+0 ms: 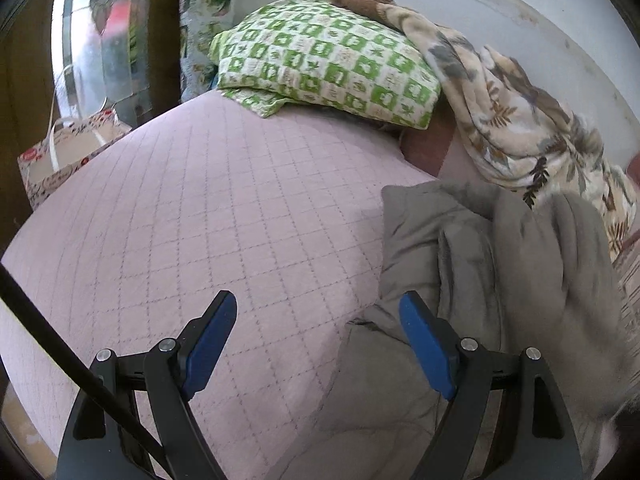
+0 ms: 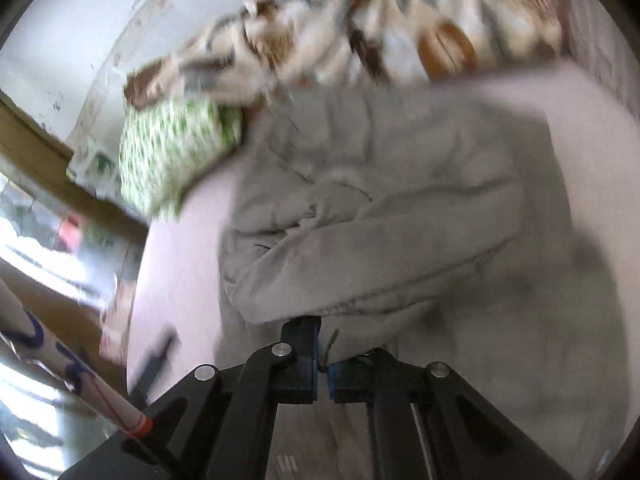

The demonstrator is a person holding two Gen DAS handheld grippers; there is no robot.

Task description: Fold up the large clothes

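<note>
Left wrist view angled down over pink bedspread [image 1: 200, 220], right wrist view close above grey garment [image 2: 380, 200], both sharing green pillow [image 1: 320, 60].

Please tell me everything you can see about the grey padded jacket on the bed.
The grey padded jacket looks soft, quilted and wrinkled. It lies crumpled on the pink quilted bed cover, below the green checked pillow and the floral blanket. One sleeve is folded across its body. The right hand-held gripper is shut on its near edge; the left hand-held gripper stands open beside it.
</note>
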